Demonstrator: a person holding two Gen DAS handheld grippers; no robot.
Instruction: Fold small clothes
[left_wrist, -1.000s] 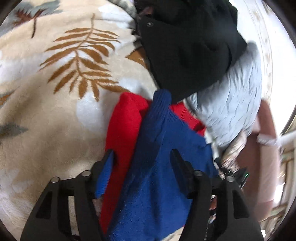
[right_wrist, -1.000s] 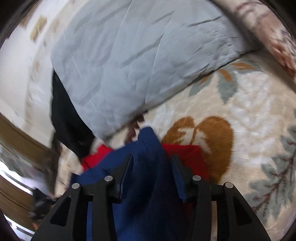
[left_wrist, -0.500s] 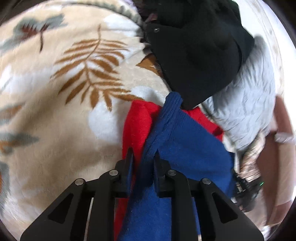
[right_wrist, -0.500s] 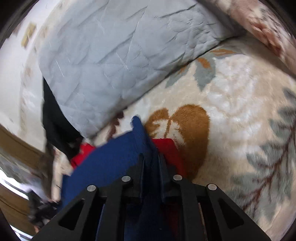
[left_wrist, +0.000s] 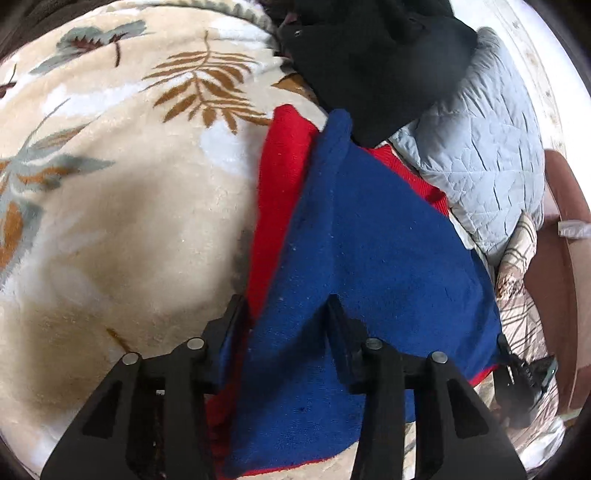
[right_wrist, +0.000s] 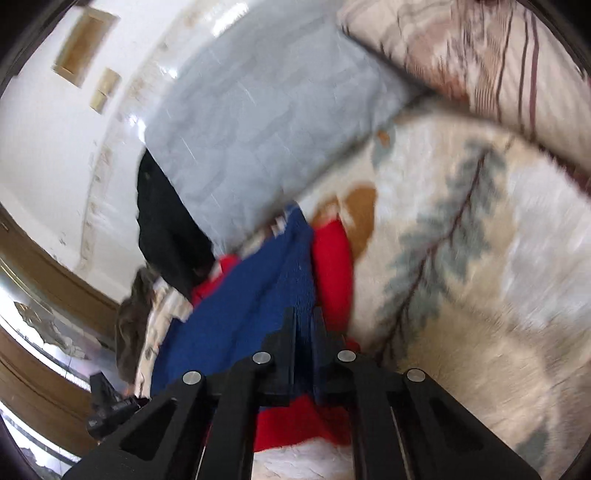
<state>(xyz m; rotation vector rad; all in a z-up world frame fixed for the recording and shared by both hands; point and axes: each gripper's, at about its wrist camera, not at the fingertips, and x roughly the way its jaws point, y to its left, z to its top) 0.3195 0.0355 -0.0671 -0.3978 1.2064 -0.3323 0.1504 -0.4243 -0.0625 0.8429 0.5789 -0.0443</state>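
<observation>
A blue knit garment (left_wrist: 362, 258) lies on top of a red knit garment (left_wrist: 280, 177) on a cream blanket with a leaf pattern (left_wrist: 110, 184). My left gripper (left_wrist: 286, 314) is open, its jaws spread over the near edge of the blue garment. In the right wrist view the blue garment (right_wrist: 236, 314) runs up and left from my right gripper (right_wrist: 304, 317), which is shut on its edge. The red garment (right_wrist: 332, 266) shows beside and below it.
A black garment (left_wrist: 369, 55) and a grey quilted pillow (left_wrist: 487, 147) lie just beyond the two garments. A patterned cushion (right_wrist: 480, 55) is at the right of the bed. A white wall (right_wrist: 55, 129) and a wooden frame stand behind.
My left gripper, shut on the blue garment half a second ago, has opened. My right gripper closed on the blue garment's edge and has pulled back with it; its view is blurred by motion.
</observation>
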